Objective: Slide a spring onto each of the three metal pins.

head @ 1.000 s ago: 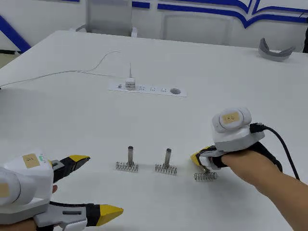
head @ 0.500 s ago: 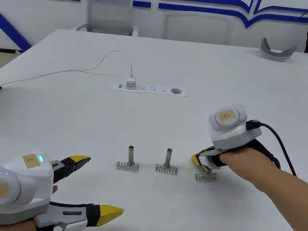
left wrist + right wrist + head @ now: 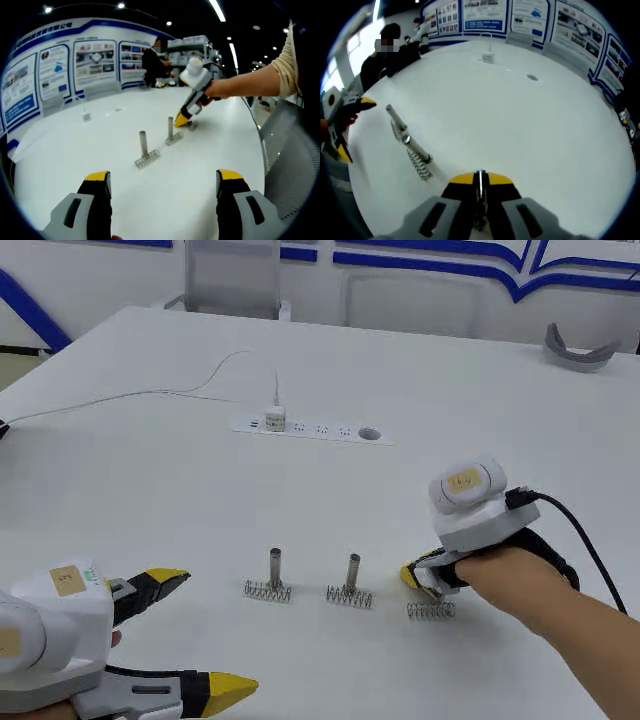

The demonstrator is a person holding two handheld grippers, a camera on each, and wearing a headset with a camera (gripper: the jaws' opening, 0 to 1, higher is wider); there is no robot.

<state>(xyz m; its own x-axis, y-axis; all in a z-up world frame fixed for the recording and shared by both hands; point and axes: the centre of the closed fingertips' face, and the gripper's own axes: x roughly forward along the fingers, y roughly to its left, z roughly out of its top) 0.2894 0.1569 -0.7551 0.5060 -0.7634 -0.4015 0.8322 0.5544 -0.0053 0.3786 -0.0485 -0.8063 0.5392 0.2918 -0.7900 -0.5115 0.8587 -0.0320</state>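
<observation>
The left claw point(image 3: 215, 629) hangs spread apart and empty over the desk point(image 3: 150, 460). To its right, a pin point(image 3: 275, 565) and a second pin point(image 3: 352, 570) stand upright, unthreaded springs point(image 3: 266, 591) lying at their feet. Farther right, the right claw point(image 3: 412, 576) is pinched together on what looks like the third pin point(image 3: 480, 184), with the third spring point(image 3: 431, 611) just beneath its tips. The step in hand seems to be threading that spring, which calls for lining up pin and coil.

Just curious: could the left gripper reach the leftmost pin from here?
Probably yes: the left gripper is open, only bare table lies before the leftmost pin, and the right gripper holds the far pin.
</observation>
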